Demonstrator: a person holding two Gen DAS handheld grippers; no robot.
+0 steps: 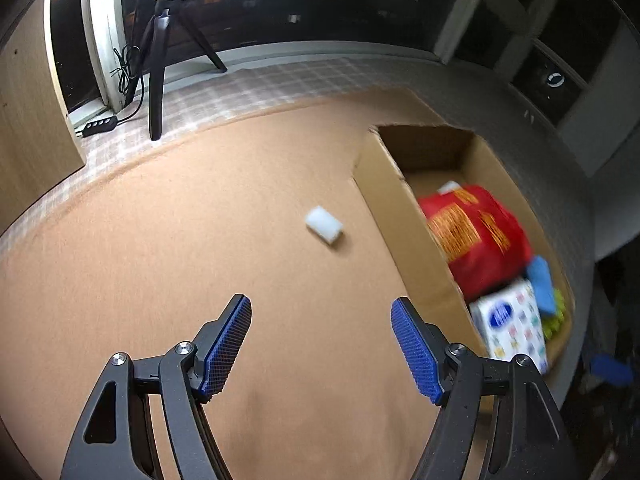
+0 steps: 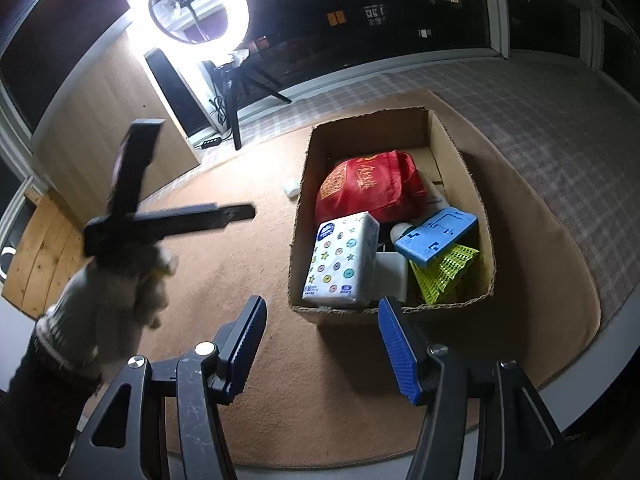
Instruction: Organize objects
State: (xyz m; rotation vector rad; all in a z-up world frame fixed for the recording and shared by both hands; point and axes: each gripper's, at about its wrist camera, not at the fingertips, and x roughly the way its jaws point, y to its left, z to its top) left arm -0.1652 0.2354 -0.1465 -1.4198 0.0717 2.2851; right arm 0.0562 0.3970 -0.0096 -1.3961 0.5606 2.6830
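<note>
On the brown mat (image 1: 200, 240), a small white block (image 1: 324, 224) lies alone, at about 1 o'clock from the left gripper (image 1: 321, 344), whose jaws stand released with nothing between them. Nothing stands in the way; the box (image 1: 400, 240) sits just to the block's 3 o'clock. The block's long axis runs from 10 to 4 o'clock in the left view, which is blurred. In the right view, only a sliver of the block shows at the box's 9 o'clock side. The right gripper (image 2: 321, 344) is also released and empty, below the box's near wall. Inside are a red bag (image 2: 372, 192), tissue pack (image 2: 340, 260), blue part (image 2: 436, 240) and green mesh (image 2: 448, 276), overlapping. A gloved hand (image 2: 120, 280) holds the left gripper at 9 o'clock. A tripod (image 1: 158, 80) stands at 11 o'clock.
</note>
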